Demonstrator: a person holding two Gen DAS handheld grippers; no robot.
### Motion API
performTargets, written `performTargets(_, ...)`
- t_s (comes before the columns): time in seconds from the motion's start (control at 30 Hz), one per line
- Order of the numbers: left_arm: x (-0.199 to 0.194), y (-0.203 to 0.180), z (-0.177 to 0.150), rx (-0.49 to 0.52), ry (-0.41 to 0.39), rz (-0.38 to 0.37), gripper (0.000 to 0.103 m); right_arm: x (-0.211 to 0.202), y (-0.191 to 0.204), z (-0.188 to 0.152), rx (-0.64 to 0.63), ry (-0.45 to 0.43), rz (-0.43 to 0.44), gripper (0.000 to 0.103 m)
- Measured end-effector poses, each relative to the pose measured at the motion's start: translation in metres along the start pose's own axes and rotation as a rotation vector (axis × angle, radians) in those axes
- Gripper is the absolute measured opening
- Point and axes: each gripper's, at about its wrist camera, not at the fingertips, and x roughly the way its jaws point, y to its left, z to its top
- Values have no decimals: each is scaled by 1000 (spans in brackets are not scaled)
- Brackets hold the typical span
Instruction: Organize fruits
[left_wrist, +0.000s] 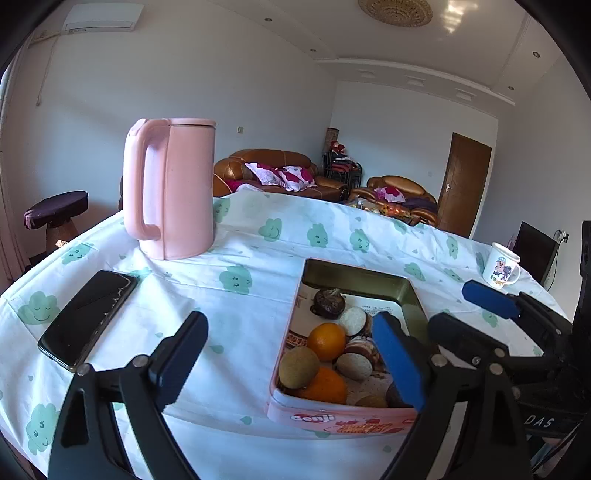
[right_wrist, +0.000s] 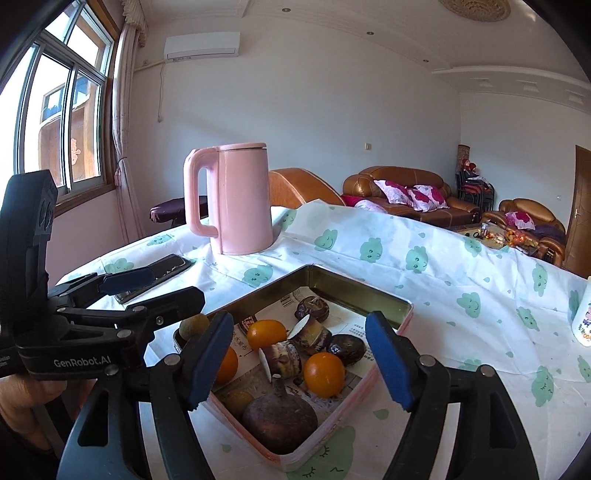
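Observation:
A pink tin box (left_wrist: 343, 419) (right_wrist: 384, 317) stands on the table and holds oranges (left_wrist: 327, 340) (right_wrist: 324, 373), a kiwi (left_wrist: 298, 366) (right_wrist: 194, 325), dark round fruits (right_wrist: 279, 419) and cut brown pieces (right_wrist: 280, 360). My left gripper (left_wrist: 291, 360) is open and empty, its fingers astride the tin's left side just above it. My right gripper (right_wrist: 301, 360) is open and empty over the tin's near part. The right gripper also shows in the left wrist view (left_wrist: 476, 314), to the right of the tin, and the left gripper shows in the right wrist view (right_wrist: 159, 288), left of the tin.
A pink kettle (left_wrist: 171, 188) (right_wrist: 231, 199) stands behind the tin at the left. A black phone (left_wrist: 88, 317) (right_wrist: 155, 277) lies at the left. A white printed mug (left_wrist: 500, 266) (right_wrist: 585, 321) stands at the right. The cloud-print tablecloth (left_wrist: 258, 258) covers the table.

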Motion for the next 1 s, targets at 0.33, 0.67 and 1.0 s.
performTargets(0.33,-4,-9,2,9,-12,-5,98,-20,-14,6,26,-52,-42,79)
performTargets(0.67,-5,-19,4,21,-6,-10,98,-31,-21,4,34,-63,-58,80)
performTargets(1.0,-4,-25,3,28,-8,-13,98,-35,-24,1,41,-73,-70,81)
